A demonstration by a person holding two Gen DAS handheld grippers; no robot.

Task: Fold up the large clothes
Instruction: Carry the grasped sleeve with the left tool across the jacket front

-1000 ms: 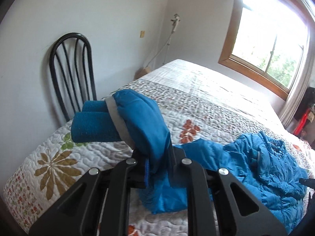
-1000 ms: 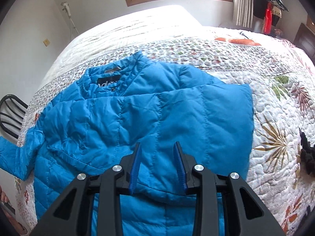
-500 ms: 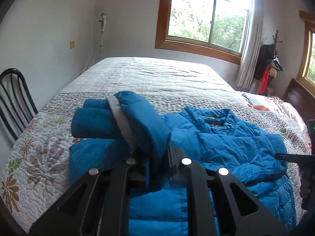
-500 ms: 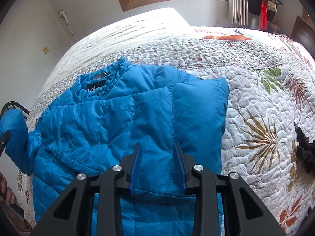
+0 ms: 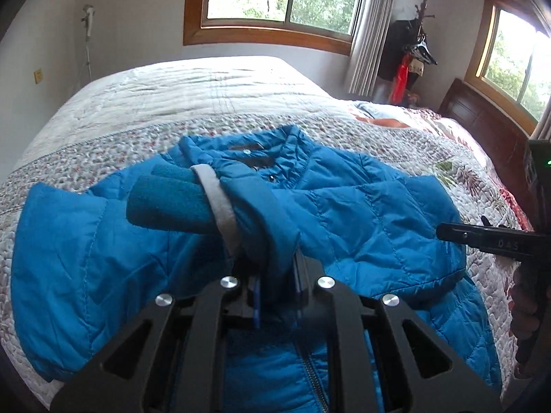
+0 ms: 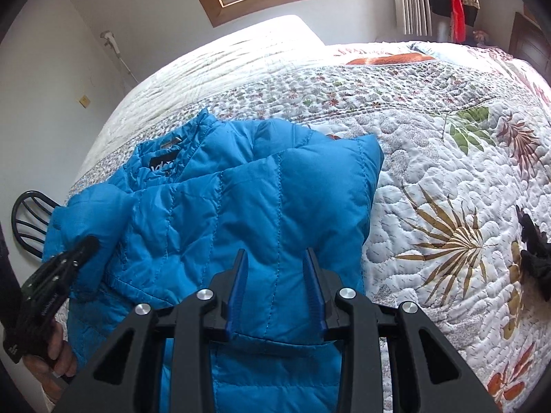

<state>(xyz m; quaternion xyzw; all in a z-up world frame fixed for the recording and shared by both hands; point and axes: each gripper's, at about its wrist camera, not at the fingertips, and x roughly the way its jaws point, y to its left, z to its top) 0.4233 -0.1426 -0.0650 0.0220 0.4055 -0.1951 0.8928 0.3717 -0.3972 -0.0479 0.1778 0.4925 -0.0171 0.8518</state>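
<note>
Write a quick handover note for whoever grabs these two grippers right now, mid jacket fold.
Left gripper: shut on the sleeve cuff, held over the jacket's chest.
Right gripper: open, fingers astride the already folded-in right side, gripping nothing.
Blue jacket lies front up on the quilted bed, collar toward the window.
Done: right side folded in.
Left: lay the left sleeve down and release it, then fold the body.

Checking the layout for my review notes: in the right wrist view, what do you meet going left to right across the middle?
Black chair back → left gripper gripping the sleeve → blue jacket → right edge of the folded jacket → brown leaf print on the quilt → dark object at the frame's edge.
</note>
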